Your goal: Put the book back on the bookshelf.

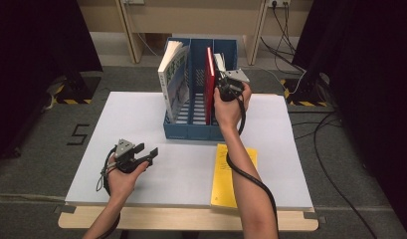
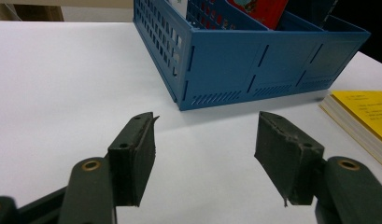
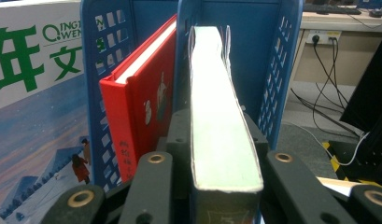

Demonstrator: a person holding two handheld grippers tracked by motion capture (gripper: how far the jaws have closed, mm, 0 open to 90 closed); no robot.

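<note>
A blue three-slot file rack stands on the white tabletop. My right gripper is over its right slot, jaws on either side of an upright book with pale green page edges; both pads lie against the book's covers. In the high view that book's white top rises above the rack. A red book stands in the middle slot, and a large illustrated book leans in the left one. My left gripper rests open near the table's front left, with nothing between its jaws.
A yellow book lies flat on the table in front of the rack, beside the right forearm. Seen from the left gripper, the rack is ahead and the yellow book at right. Cables trail on the floor at right.
</note>
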